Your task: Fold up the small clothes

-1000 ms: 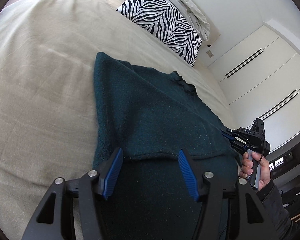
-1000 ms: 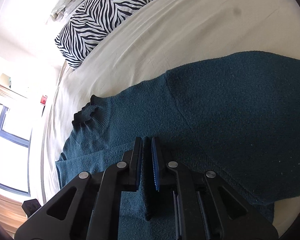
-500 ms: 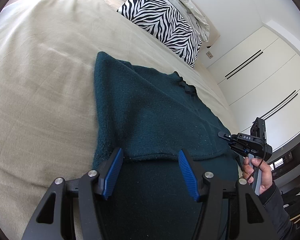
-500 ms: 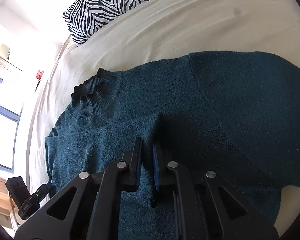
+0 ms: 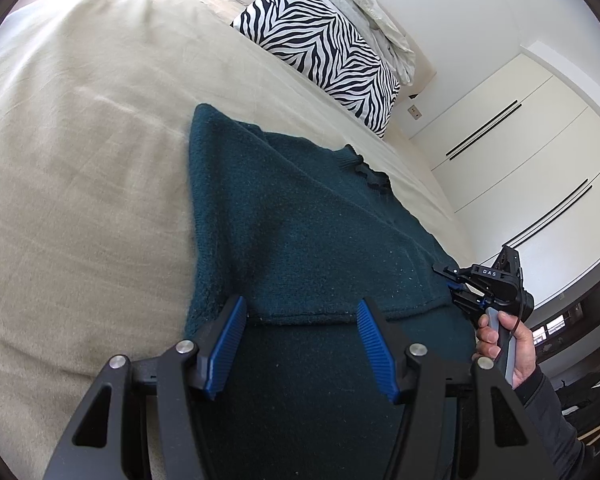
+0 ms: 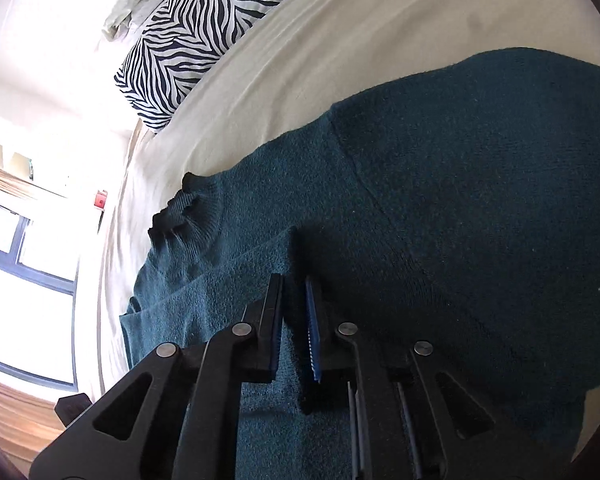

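Observation:
A dark teal knit sweater point(image 5: 300, 232) lies flat on the bed, collar point(image 6: 180, 208) toward the pillow. One sleeve point(image 6: 228, 276) is folded across its body. My right gripper point(image 6: 294, 284) pinches this sleeve near its cuff, the knit filling the narrow gap between the pads, and its jaws are opening slightly. In the left wrist view the right gripper point(image 5: 446, 280) sits at the sweater's right edge, held by a hand point(image 5: 500, 336). My left gripper point(image 5: 300, 312) stands open just above the sweater's near part, nothing gripped between its blue pads point(image 5: 228, 344).
The beige bedspread point(image 5: 80, 160) stretches wide to the left of the sweater. A zebra-striped pillow point(image 5: 324, 48) and a rumpled pale one lie at the head. White wardrobe doors point(image 5: 520, 152) stand to the right; a bright window point(image 6: 20, 264) shows in the right wrist view.
The right gripper shifted a little with the sleeve, and the sleeve's cuff end now shows beyond its fingertips across the sweater's body. The left gripper has not moved.

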{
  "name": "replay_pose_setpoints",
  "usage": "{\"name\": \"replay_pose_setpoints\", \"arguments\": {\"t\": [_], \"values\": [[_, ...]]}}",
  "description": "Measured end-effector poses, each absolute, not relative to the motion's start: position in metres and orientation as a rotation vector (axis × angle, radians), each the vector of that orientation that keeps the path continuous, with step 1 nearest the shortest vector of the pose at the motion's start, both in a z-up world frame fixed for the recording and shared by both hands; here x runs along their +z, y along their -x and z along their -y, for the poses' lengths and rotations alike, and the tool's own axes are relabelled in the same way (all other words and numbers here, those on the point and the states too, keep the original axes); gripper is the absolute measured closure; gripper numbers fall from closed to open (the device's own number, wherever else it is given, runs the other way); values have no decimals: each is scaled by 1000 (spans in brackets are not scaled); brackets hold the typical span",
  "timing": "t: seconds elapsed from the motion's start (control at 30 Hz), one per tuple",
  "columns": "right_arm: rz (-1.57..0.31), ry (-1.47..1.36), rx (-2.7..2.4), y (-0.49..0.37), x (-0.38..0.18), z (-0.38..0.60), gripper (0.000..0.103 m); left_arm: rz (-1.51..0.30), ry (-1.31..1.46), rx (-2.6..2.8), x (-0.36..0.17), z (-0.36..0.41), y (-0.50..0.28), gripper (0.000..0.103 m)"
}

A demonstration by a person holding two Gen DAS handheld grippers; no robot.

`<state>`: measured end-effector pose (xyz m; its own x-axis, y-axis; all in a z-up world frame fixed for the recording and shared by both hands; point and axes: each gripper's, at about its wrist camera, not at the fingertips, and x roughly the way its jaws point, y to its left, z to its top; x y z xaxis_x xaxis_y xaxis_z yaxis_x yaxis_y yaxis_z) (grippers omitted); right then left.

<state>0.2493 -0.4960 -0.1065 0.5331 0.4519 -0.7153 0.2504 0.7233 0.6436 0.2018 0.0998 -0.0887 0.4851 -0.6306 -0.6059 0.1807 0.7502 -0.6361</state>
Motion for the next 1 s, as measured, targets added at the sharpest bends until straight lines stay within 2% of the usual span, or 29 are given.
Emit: {"name": "replay_pose_setpoints", "arguments": {"t": [0.17,0.23,0.27,0.3,0.37,0.6,0.7,0.9,1.0], "values": [[-903,-780,87,-209,-80,525,88,-934,556,-513,-86,-102,-198,42],[-863,-773,58,-183,-69,542,81,-934,566,-494,-81,-105,-195,39],[-844,-774,38,-167,-65,553,72,-928,567,-478,-76,-106,-192,37],[-825,-784,14,-149,-62,567,59,-918,562,-463,-71,-106,-188,31],[-770,-833,-43,-111,-58,598,45,-883,542,-445,-56,-105,-178,24],[-616,-1146,-293,22,-87,723,43,-794,570,-449,-13,-85,-140,12],[-532,-1258,-321,57,-103,760,46,-811,579,-470,-7,-66,-130,11],[-446,-1340,-365,59,-113,814,47,-889,628,-504,-12,-28,-129,11],[-442,-1367,-414,50,-122,841,57,-912,648,-513,-15,-18,-132,11]]}}
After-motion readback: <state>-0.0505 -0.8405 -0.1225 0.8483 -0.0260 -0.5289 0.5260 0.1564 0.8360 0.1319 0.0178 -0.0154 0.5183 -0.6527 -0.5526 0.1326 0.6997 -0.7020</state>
